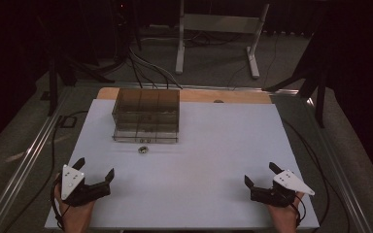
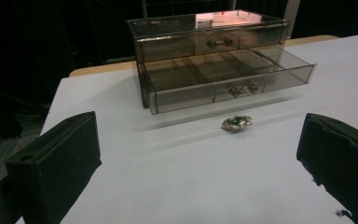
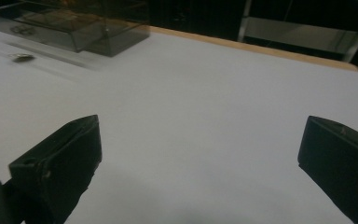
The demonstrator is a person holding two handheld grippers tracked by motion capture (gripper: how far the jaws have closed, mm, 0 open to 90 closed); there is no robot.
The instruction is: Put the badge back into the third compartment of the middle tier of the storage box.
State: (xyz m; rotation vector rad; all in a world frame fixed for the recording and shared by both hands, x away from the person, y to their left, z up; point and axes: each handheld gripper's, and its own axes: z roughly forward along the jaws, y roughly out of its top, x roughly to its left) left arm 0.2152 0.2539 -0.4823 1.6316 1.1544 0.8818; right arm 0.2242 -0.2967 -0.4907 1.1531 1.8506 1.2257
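Both grippers resting near table edge, jaws wide apart, nothing btwn: left gripper (image 1: pixel 95 170), right gripper (image 1: pixel 261 174). Small shiny trinket (image 2: pixel 236 122) ahead of left, just before drawer box (image 2: pixel 214 60), bottom drawer open.

Dim room, dark all round the table (image 1: pixel 199 160); only its white top catches light. Red-white glare sits on the box (image 2: pixel 223 18) lid. Soft shadow before the box, grainy, slightly blurred edges.
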